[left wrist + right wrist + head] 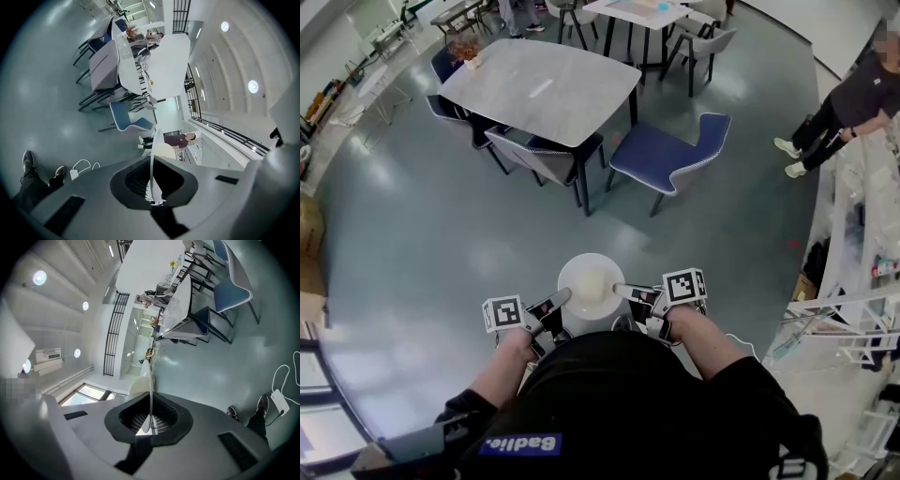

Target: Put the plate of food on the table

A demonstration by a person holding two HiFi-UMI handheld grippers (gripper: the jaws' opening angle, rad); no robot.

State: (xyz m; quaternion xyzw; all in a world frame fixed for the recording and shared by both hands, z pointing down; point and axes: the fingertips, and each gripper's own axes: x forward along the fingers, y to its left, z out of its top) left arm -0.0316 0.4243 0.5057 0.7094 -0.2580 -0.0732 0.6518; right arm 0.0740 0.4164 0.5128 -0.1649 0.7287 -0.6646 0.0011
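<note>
The left hand-held gripper (561, 298) and the right hand-held gripper (623, 290) are each clamping an opposite rim of the plate (591, 263). The plate is hanging level in the air just in front of the person's torso, above the floor (412, 234), with a pale heap of food (592, 285) sitting at its middle. In both gripper views the plate is showing edge-on, pinched between the closed jaws, while the desk (539, 89) is standing well apart ahead, a blue chair (670, 155) beside it and another person (853, 98) standing at the far right.
</note>
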